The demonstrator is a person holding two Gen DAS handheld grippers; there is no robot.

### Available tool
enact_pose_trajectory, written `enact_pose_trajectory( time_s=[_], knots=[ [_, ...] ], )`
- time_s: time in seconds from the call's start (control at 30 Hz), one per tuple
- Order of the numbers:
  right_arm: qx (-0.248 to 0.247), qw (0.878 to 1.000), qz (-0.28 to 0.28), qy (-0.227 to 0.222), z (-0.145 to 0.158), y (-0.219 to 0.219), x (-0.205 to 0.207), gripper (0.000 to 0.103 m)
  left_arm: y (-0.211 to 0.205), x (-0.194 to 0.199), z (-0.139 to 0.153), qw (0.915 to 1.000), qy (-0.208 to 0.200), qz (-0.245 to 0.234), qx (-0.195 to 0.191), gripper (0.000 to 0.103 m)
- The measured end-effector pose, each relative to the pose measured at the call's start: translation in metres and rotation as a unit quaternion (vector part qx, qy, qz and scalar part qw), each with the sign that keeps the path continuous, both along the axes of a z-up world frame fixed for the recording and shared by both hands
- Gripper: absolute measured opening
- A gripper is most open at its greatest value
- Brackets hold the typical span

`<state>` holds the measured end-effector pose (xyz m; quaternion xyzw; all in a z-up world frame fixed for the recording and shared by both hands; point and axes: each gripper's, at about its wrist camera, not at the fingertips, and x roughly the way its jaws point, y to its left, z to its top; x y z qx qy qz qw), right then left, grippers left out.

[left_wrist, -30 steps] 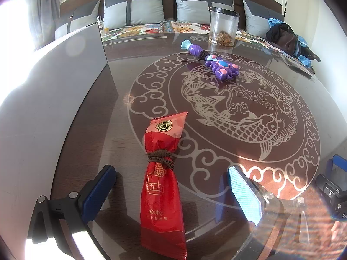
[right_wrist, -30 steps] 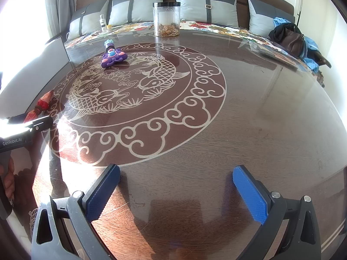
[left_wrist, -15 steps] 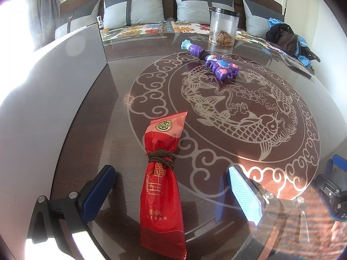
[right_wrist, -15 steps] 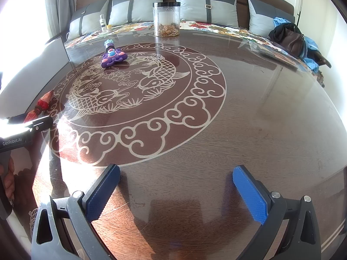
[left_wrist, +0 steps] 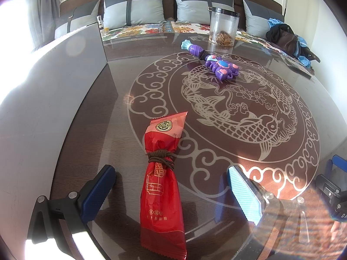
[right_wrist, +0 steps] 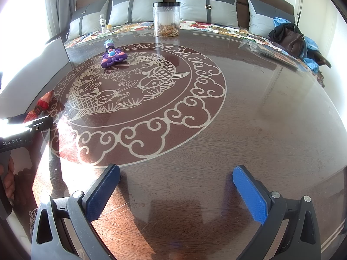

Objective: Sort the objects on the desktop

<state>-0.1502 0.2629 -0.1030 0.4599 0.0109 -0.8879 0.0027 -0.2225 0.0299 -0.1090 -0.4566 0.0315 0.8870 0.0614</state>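
Between our left gripper's (left_wrist: pixel 169 191) spread blue fingers, on the near left part of the glossy dark wooden table with its pale inlaid fish medallion (left_wrist: pixel 303 86), lies the long red foil snack packet tied round the middle with a brown hair band (left_wrist: pixel 161 179); the gripper is released, neither pad touching the packet, and the packet lies lengthwise along the gripper's line of sight, its pink crimped end pointing far. Our right gripper (right_wrist: pixel 176 194) is likewise wide apart with nothing between its fingers, hovering over bare wood at the near centre; the purple plastic toy wand with pink and blue buttons (left_wrist: pixel 213 60) lies far across the medallion, and the clear plastic jar with a black lid and brown contents (right_wrist: pixel 166 19) stands farther still, at the far edge.

We judge the packet to be the next pick, and the risks lie there; the foil is slick and the tabletop slicker, so if we close off-centre the packet may skate away or swing round rather than lift; if we clamp near the soft lower half, the contents may crush or the wrapper buckle and slip free; the band at the waist looks the firmer place; glare on the right pad hides its edge, so we could misjudge its clearance and scrape the table; we cannot tell where sorted things belong.
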Motion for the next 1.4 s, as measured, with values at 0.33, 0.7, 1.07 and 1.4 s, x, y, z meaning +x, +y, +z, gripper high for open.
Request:
enact_pose_trajectory(
  time_s=[0.33,0.7,1.07,1.4],
  knots=[
    [0.0,1.0,0.0,0.0,0.0,0.0,0.0,0.103,0.0,0.0,0.0,1.0,0.0,0.0,0.0,0.103],
    [-0.002,1.0,0.002,0.0,0.001,0.0,0.001,0.103,0.0,0.0,0.0,1.0,0.0,0.0,0.0,0.103],
    [-0.11,0.989,0.09,0.033,0.044,-0.042,-0.141,0.103,0.0,0.001,0.001,1.0,0.0,0.0,0.001,0.103],
    [-0.022,0.983,0.177,-0.046,0.008,-0.132,-0.267,0.07,0.0,0.001,0.001,1.0,0.0,0.0,0.0,0.103]
  ],
)
